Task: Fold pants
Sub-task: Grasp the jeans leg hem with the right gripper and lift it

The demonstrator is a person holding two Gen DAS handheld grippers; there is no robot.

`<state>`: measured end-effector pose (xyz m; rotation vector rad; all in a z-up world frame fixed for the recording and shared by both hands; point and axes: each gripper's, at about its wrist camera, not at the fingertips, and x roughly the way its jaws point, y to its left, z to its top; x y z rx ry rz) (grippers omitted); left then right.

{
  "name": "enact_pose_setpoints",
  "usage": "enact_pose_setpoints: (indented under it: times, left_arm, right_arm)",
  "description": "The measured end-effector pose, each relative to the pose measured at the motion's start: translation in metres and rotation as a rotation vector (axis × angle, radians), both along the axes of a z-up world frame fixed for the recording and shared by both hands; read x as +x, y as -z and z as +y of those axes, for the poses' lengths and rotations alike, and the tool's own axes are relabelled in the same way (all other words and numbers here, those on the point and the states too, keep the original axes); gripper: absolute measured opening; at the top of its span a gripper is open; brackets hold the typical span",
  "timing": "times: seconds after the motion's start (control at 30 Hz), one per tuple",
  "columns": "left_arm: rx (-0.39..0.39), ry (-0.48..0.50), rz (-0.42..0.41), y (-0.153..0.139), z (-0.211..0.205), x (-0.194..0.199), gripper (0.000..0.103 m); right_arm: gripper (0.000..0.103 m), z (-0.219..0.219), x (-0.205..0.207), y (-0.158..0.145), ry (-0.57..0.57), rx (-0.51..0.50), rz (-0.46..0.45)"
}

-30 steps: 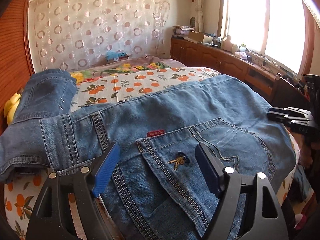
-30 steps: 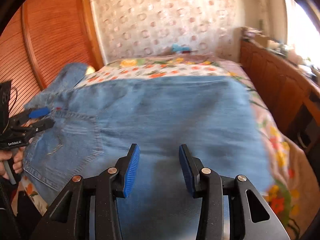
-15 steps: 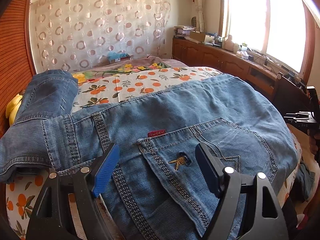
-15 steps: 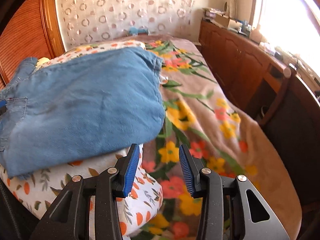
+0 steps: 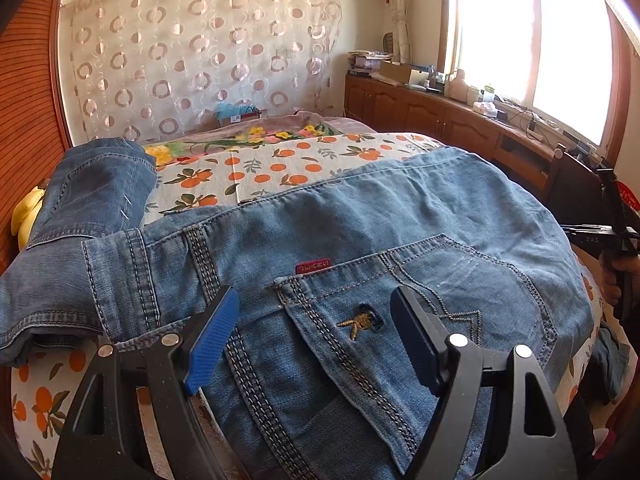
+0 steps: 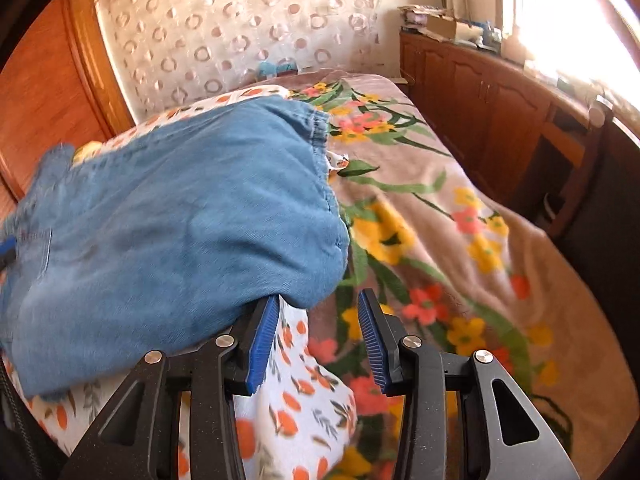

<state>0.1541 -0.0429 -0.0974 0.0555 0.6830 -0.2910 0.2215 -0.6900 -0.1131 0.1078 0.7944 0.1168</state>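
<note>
Blue denim pants (image 5: 360, 224) lie spread across the bed, back pocket (image 5: 400, 304) and waistband near me. My left gripper (image 5: 316, 336) is open and empty, hovering just over the pocket area. In the right wrist view the pants (image 6: 172, 220) lie folded over, their folded end at the bed's middle. My right gripper (image 6: 318, 336) is open and empty, just below the pants' near right corner, its left pad (image 6: 262, 344) under the denim edge. The right gripper also shows in the left wrist view (image 5: 612, 228) at the far right.
A second pair of jeans (image 5: 92, 192) lies at the left by the wooden headboard (image 5: 28, 112). An orange-print sheet (image 5: 256, 168) and a floral blanket (image 6: 440, 216) cover the bed. A wooden cabinet (image 6: 492, 100) runs along the right wall under the window.
My right gripper swung from over the pants to their right end and now sits at the folded corner. My left gripper stayed in place, open.
</note>
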Motion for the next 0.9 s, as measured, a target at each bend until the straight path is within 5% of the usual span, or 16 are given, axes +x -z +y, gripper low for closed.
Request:
enact_pose_setpoints:
  times: [0.07, 0.17, 0.23, 0.6, 0.9]
  left_arm:
    - [0.001, 0.0, 0.0, 0.0, 0.0, 0.0, 0.079]
    - [0.001, 0.0, 0.001, 0.0, 0.0, 0.0, 0.079]
    - [0.002, -0.001, 0.001, 0.0, 0.0, 0.0, 0.079]
    - [-0.052, -0.059, -0.04, -0.008, 0.017, -0.008, 0.079]
    - [-0.064, -0.184, -0.111, -0.046, 0.074, -0.042, 0.079]
  right_arm:
    - [0.042, -0.001, 0.007, 0.007, 0.013, -0.006, 0.017]
    - [0.008, -0.002, 0.012, 0.01, 0.004, 0.024, -0.001]
    - [0.002, -0.003, 0.007, 0.003, 0.022, 0.021, -0.052]
    - [0.001, 0.017, -0.004, -0.074, 0.003, 0.054, -0.259]
    - [0.001, 0.142, -0.013, -0.116, -0.288, 0.094, -0.346]
